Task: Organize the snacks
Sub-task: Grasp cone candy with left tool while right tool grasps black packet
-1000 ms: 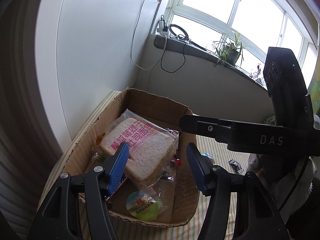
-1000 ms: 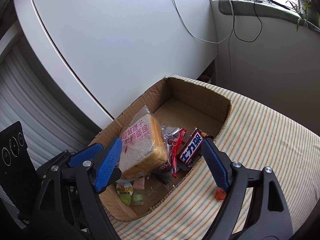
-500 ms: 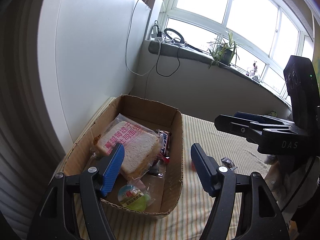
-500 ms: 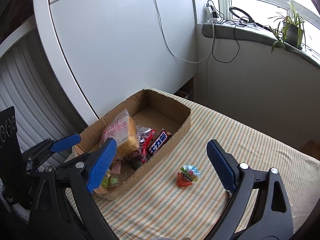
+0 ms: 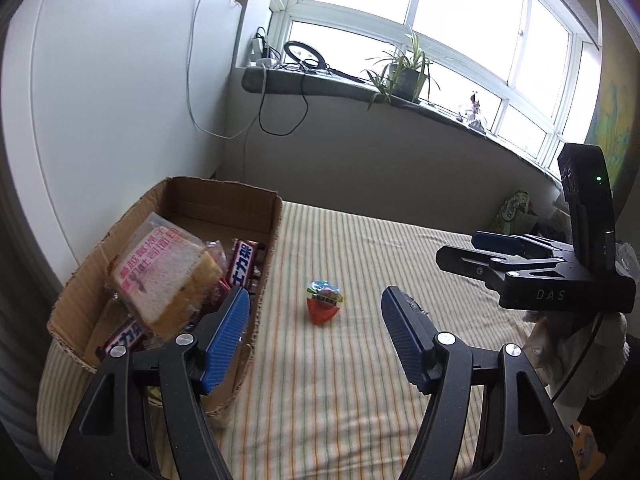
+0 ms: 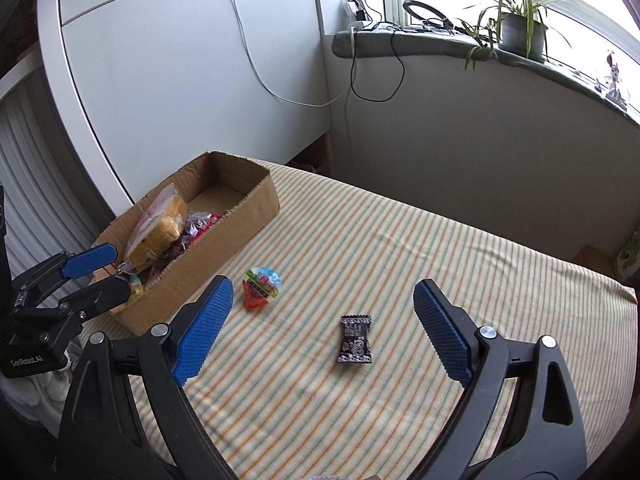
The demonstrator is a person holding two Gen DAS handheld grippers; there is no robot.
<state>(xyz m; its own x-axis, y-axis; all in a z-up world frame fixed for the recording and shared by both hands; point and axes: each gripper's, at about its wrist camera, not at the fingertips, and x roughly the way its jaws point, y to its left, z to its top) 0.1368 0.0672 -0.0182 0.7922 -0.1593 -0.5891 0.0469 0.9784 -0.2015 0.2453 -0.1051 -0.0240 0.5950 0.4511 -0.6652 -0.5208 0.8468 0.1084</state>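
A cardboard box (image 5: 276,216) stands at the left of the striped tablecloth (image 5: 360,360). It holds a bagged loaf of sliced bread (image 5: 160,272), chocolate bars (image 5: 242,264) and other small packets. A jelly cup (image 5: 324,306) with a red base lies on the cloth just right of the box. My left gripper (image 5: 313,292) is open and empty, hovering in front of the cup. In the right wrist view the box (image 6: 240,232), the jelly cup (image 6: 262,288) and a black wrapped candy (image 6: 356,340) show. My right gripper (image 6: 322,286) is open above the cloth, with the candy below the gap.
A white cabinet panel (image 5: 100,100) rises behind the box. A window sill (image 6: 420,46) carries a potted plant (image 6: 520,28) and hanging cables. The cloth's far edge (image 6: 520,248) drops off toward the wall. My other gripper (image 6: 116,268) hovers at the box's near end.
Both grippers have pulled back and away from the box. The jelly cup and then the black candy on the cloth have come into view. Both stay open.
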